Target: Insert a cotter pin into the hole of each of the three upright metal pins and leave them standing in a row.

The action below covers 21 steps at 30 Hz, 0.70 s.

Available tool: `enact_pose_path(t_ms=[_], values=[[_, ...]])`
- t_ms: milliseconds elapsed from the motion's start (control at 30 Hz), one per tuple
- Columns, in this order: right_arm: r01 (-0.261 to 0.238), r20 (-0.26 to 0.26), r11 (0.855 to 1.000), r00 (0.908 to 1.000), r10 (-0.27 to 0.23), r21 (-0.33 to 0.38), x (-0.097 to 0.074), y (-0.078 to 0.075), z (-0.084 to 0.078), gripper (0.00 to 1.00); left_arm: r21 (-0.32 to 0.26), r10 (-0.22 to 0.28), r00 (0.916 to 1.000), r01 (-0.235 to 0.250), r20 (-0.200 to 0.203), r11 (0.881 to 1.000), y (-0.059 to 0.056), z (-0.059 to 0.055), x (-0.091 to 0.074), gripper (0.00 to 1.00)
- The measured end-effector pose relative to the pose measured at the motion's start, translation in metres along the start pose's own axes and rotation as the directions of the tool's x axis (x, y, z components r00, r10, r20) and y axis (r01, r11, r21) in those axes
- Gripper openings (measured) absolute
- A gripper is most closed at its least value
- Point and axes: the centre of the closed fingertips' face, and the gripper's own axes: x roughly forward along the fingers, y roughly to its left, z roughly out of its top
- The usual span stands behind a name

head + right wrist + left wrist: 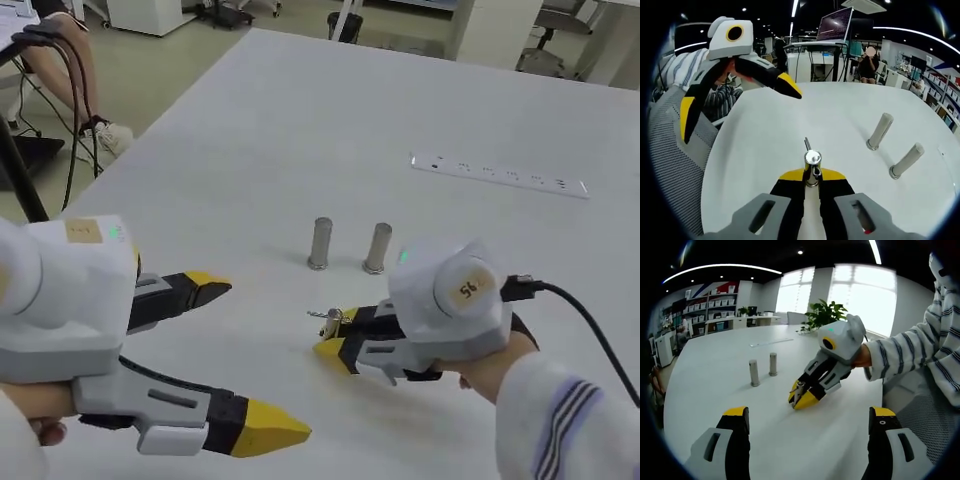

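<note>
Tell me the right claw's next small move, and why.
Probably carry the held pin over and stand it in line with the two standing pins. The right claw is shut on it, a cotter pin seems already through it, and the left claw is open and empty.

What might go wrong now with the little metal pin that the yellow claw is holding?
The right hand-held gripper pinches the metal pin only at its jaw tips, so it might slip or topple when set down. The cotter pin pokes out of it and may slide out. The two standing pins are close by on the table, so a bump could knock them over.
</note>
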Motion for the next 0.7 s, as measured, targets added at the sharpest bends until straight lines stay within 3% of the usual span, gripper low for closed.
enact_pose_path(t_ms=[267, 433, 700], values=[[0.016, -0.002, 1.0, 0.9999, -0.016, -0.014, -0.002, 0.0, 0.001, 0.06, 0.005, -0.008, 0.9999, 0.008, 0.011, 1.0, -0.003, 0.006, 0.002, 0.99], [0.045, 0.027, 0.999, 0.9986, -0.045, -0.015, -0.011, -0.004, 0.012, 0.2, 0.01, -0.006, 0.9997, 0.006, 0.025, 1.0, -0.004, 0.013, 0.0, 0.99], [0.093, 0.069, 0.996, 0.9933, -0.093, -0.001, -0.046, -0.003, 0.029, 0.3, 0.003, 0.017, 0.9979, -0.017, 0.062, 1.0, -0.003, 0.027, -0.006, 0.99]])
